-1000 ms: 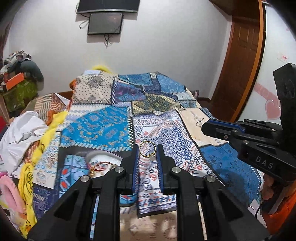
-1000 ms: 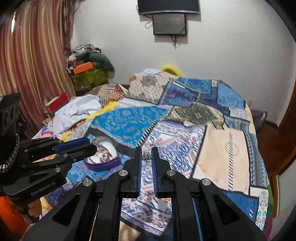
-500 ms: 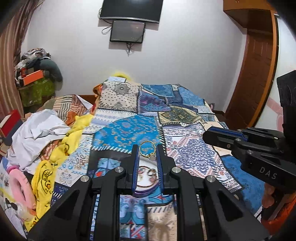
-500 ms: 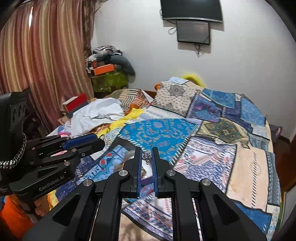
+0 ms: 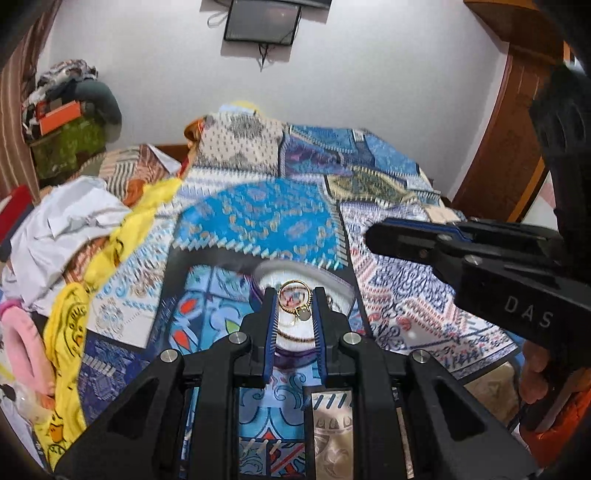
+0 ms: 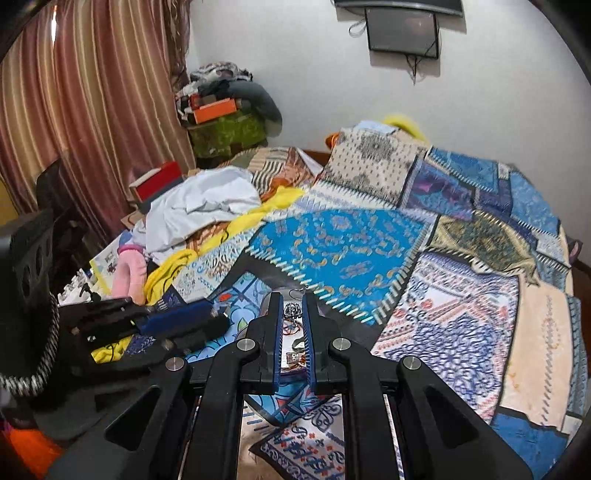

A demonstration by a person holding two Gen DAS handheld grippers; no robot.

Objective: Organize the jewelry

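My left gripper (image 5: 294,295) is shut on a gold ring (image 5: 293,295) with a small grey stone, held upright between the blue pads. It hovers over a white dish with a purple rim (image 5: 338,286) that lies on the patchwork bedspread; a thin chain shows inside the dish. My right gripper (image 6: 293,308) is shut on a small silver ornate ring (image 6: 293,310), also above the dish (image 6: 290,362). The right gripper (image 5: 380,238) shows at the right of the left wrist view, and the left gripper (image 6: 207,321) at the left of the right wrist view.
The patchwork bedspread (image 6: 461,295) covers the bed. A heap of white, yellow and pink clothes (image 5: 74,236) lies along its left side. A curtain (image 6: 85,110) hangs at the left, a wooden door (image 5: 506,122) stands at the right, and a screen (image 5: 262,26) hangs on the far wall.
Both grippers moved left and down across the bedspread, each still holding its ring. The dish, earlier to the left of them, now lies right under the fingertips.
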